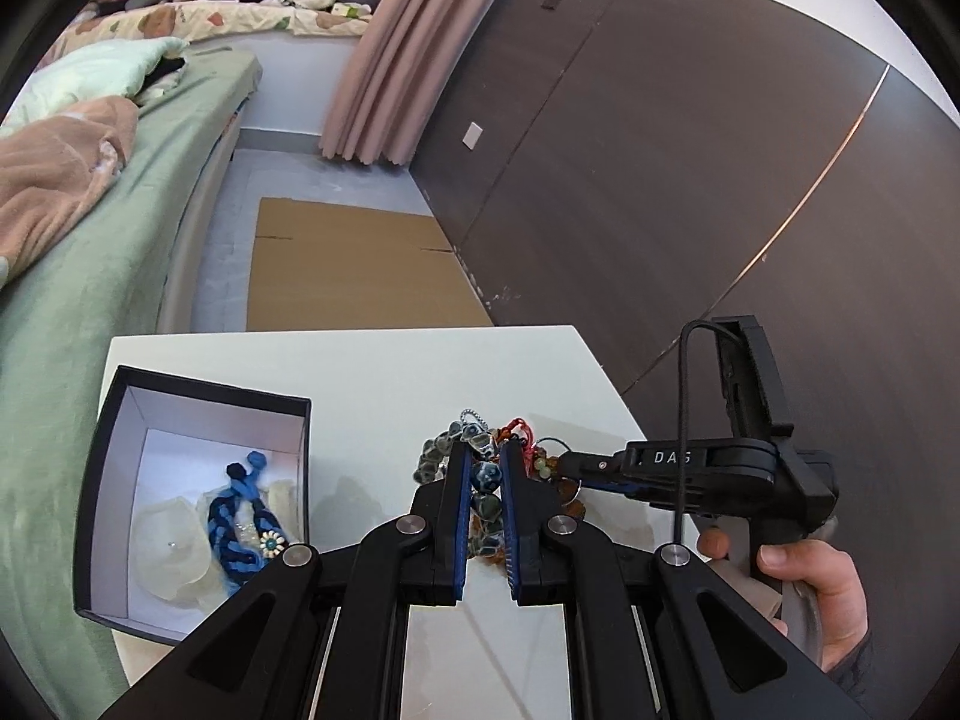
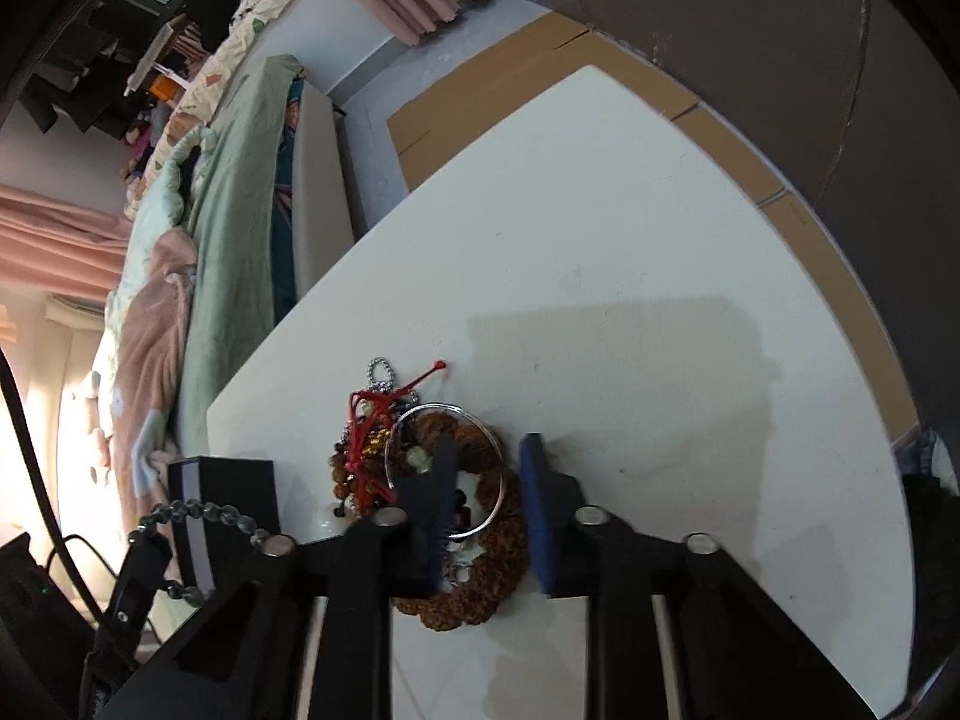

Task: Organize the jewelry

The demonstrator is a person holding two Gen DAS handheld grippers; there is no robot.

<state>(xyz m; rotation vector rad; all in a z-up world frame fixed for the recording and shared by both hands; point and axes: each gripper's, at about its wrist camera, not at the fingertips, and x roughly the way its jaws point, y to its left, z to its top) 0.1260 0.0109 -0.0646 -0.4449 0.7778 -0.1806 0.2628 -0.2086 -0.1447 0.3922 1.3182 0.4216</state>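
Observation:
My left gripper is shut on a grey-blue glass bead bracelet, lifted over a pile of jewelry on the white table. In the right wrist view that bracelet hangs at the lower left. My right gripper points down into the pile. Its jaws stand narrow on the right side of a brown bead bracelet, with a silver bangle between them too. Red cord pieces lie just left. An open black box holds a blue braided bracelet.
A hand holds the right gripper's handle at the table's right edge. A green-covered bed runs along the left. Flat cardboard lies on the floor beyond the table, below a dark panelled wall.

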